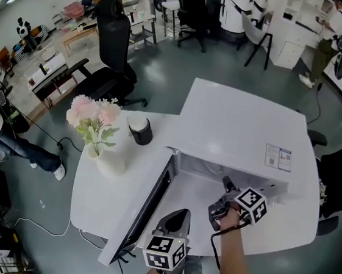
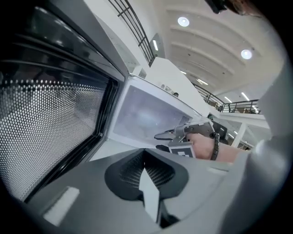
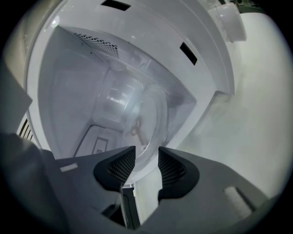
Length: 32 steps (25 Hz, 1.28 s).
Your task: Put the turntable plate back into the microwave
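Jaws, left gripper: pressed together, empty.
Jaws, right gripper: spread, at the turntable plate rim, not pinching.
Done: plate appears to lie inside the microwave.
Left: probably withdrawing.

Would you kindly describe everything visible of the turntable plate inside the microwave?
The round clear glass turntable plate is see-through with a raised rim and looks whole. It lies on the floor of the white microwave's open cavity; a brownish hub shows through it. Its near edge shows between the right gripper's parted jaws, which seem not to press it.
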{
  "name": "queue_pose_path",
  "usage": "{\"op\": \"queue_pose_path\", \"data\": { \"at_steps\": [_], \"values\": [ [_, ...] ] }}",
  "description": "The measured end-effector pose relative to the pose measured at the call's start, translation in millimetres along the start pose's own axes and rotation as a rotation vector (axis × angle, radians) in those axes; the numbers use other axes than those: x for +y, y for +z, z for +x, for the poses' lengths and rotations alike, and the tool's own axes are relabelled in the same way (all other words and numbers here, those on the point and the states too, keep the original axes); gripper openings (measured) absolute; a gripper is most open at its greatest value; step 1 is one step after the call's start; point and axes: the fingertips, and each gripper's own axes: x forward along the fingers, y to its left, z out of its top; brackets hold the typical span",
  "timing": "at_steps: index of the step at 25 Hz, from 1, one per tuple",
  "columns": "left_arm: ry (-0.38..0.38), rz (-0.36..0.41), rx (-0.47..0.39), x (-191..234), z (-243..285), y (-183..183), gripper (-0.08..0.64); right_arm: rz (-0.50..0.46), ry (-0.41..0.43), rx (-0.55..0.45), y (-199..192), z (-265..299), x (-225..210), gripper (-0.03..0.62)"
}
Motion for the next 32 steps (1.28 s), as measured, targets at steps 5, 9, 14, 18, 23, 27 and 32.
{"op": "queue_pose_path", "data": {
  "at_steps": [5,9,14,18,23,27,32],
  "values": [
    [-0.001,0.0,0.001,-3.6,-4.4,-4.5,0.0,-0.042,0.012,0.004,-3.3,-6.7,5.3,0.14],
    [0.003,0.002,-0.004,-5.8,-8.5,-4.2,0.0,-0.087,0.026,0.001,-3.2,-15.4,14.4,0.14],
    [0.008,0.005,-0.018,-10.1,-12.6,1.1,0.0,-0.179,0.038,0.025,-8.0,-31.3,24.6,0.14],
    [0.01,0.014,-0.025,-16.6,-16.9,7.3,0.0,-0.267,0.034,0.049,-13.4,-50.9,27.9,0.138],
    [0.006,0.037,-0.029,-23.4,-16.4,17.0,0.0,-0.45,0.011,0.061,-18.0,-77.1,31.7,0.138],
    [0.0,0.056,-0.038,-31.3,-15.1,29.7,0.0,-0.58,0.045,0.051,-19.8,-102.2,47.8,0.137],
    [-0.015,0.086,-0.06,-43.6,-14.0,52.5,0.0,-0.721,0.108,0.013,-15.6,-133.6,75.3,0.113]
  ]
}}
